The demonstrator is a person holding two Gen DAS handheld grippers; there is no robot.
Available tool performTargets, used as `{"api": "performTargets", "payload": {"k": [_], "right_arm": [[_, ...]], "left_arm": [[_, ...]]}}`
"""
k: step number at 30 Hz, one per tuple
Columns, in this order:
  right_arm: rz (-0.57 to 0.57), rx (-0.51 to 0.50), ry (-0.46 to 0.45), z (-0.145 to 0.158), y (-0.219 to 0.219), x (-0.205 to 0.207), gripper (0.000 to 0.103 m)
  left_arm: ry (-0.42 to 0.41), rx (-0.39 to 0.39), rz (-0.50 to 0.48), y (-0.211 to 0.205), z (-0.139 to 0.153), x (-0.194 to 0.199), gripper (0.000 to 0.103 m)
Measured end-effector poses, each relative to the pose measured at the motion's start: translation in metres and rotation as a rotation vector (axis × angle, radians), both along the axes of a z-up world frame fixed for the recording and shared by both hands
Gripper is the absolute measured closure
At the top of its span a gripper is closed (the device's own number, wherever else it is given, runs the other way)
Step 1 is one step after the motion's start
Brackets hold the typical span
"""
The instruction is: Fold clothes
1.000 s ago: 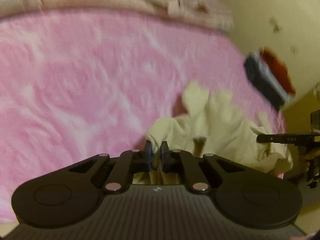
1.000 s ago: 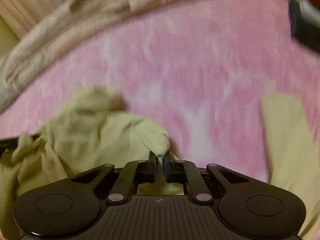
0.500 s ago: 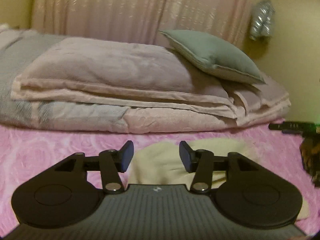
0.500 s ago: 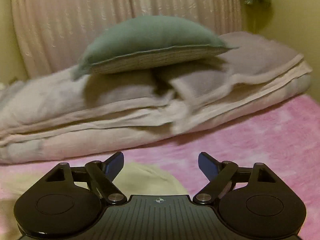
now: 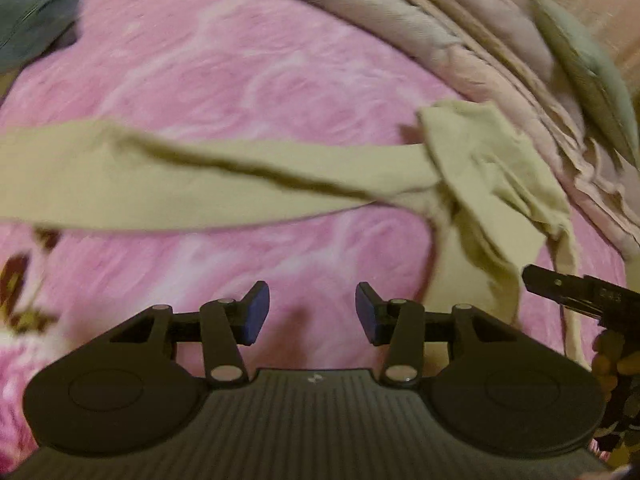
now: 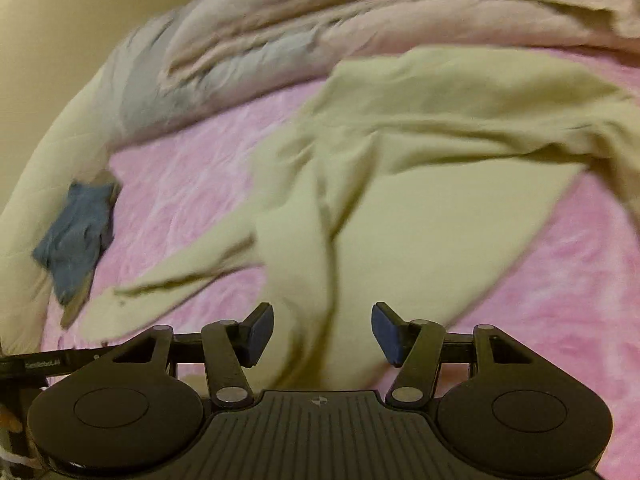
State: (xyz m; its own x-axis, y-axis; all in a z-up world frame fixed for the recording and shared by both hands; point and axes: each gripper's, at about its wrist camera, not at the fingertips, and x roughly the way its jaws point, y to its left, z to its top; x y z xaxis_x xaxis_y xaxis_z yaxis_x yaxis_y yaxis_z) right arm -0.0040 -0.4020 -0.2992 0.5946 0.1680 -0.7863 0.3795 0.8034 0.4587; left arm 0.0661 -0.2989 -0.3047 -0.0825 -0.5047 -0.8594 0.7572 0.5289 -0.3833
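Your left gripper [image 5: 308, 312] has its jaws spread, having just been closing slightly from a wider opening; nothing lies between them, only the pink plush patterned bed cover [image 5: 224, 60] shows in the gap. Your right gripper [image 6: 322, 334] also has its jaws spread, having just been closing partway; the pale yellow-green cloth garment [image 6: 400, 168] passes below the gap, but the pads do not press on it.

The garment lies loose and wrinkled on the bed cover. In the left wrist view one long strip of it runs across the frame to a bunched part at the right, where your right gripper's dark finger shows at the edge. Folded beige-pink blankets [image 6: 360, 4] border the far side of the bed cover. A crumpled blue cloth [image 6: 76, 232] lies at the bed's edge, well apart from the garment
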Motion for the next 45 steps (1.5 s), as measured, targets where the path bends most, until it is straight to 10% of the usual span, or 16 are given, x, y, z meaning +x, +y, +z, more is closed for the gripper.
{"api": "performTargets", "payload": {"k": [2, 3, 9, 14, 17, 18, 19, 31, 35, 39, 45], "right_arm": [[0.030, -0.015, 0.014, -0.011, 0.008, 0.012, 0.067], [0.035, -0.020, 0.013, -0.016, 0.011, 0.014, 0.100], [-0.292, 0.075, -0.133, 0.025, 0.009, -0.091, 0.101], [-0.465, 0.200, 0.202, 0.021, 0.030, -0.217, 0.101], [-0.380, 0.125, 0.504, 0.007, 0.050, -0.263, 0.070], [-0.361, 0.085, 0.527, 0.010, 0.053, -0.270, 0.037], [-0.356, 0.029, 0.509, 0.017, 0.056, -0.276, 0.029], [-0.214, -0.226, 0.278, 0.028, 0.043, -0.240, 0.029], [-0.240, -0.213, 0.313, 0.025, 0.036, -0.258, 0.029], [-0.230, -0.229, 0.324, 0.029, 0.031, -0.269, 0.029], [-0.067, -0.349, 0.232, 0.036, 0.051, -0.236, 0.029]], "left_arm": [[0.011, -0.010, 0.006, 0.002, 0.001, 0.003, 0.062], [0.017, -0.014, 0.008, 0.003, 0.002, 0.005, 0.062], [0.053, -0.070, -0.013, 0.004, 0.007, -0.003, 0.062], [0.173, -0.060, -0.045, 0.009, -0.001, -0.037, 0.062], [0.238, -0.025, -0.076, 0.017, -0.012, -0.068, 0.061], [0.254, -0.012, -0.081, 0.020, -0.015, -0.077, 0.061], [0.269, 0.000, -0.085, 0.024, -0.018, -0.085, 0.061], [0.374, 0.081, -0.115, 0.068, -0.049, -0.186, 0.058], [0.370, 0.006, -0.114, 0.066, -0.051, -0.209, 0.103], [0.247, -0.191, -0.247, 0.084, 0.011, -0.222, 0.103], [0.060, 0.016, -0.180, 0.122, 0.001, -0.199, 0.101]]}}
